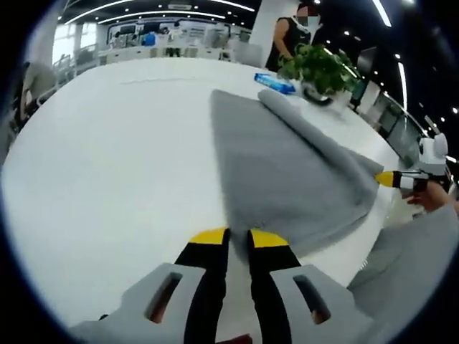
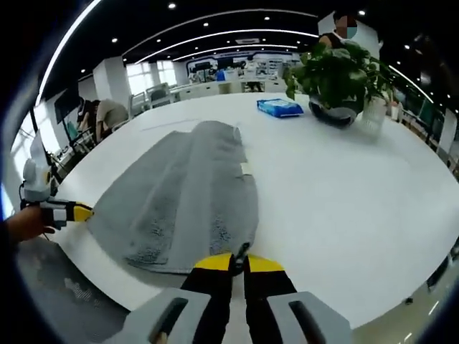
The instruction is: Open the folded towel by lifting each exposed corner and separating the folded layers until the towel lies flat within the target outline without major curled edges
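A grey towel (image 1: pixel 287 165) lies spread on the white table (image 1: pixel 107 158), with a fold rolled along its far side. My left gripper (image 1: pixel 239 236) is shut on the towel's near corner at the table edge. From the right, my right gripper (image 1: pixel 384 179) pinches another corner. In the right gripper view the towel (image 2: pixel 186 193) stretches away from my right gripper (image 2: pixel 239 261), whose yellow-tipped jaws are shut on its corner. The left gripper (image 2: pixel 84 211) holds the corner at the left, with a hand (image 2: pixel 25 222) behind it. The near edge of the towel hangs slightly past the table rim.
A potted plant (image 1: pixel 323 68) (image 2: pixel 337 75) and a blue packet (image 1: pixel 274 82) (image 2: pixel 280 107) stand on the far part of the table (image 2: pixel 344 193). A person (image 1: pixel 290 36) stands behind the plant. Wide bare tabletop lies on both sides of the towel.
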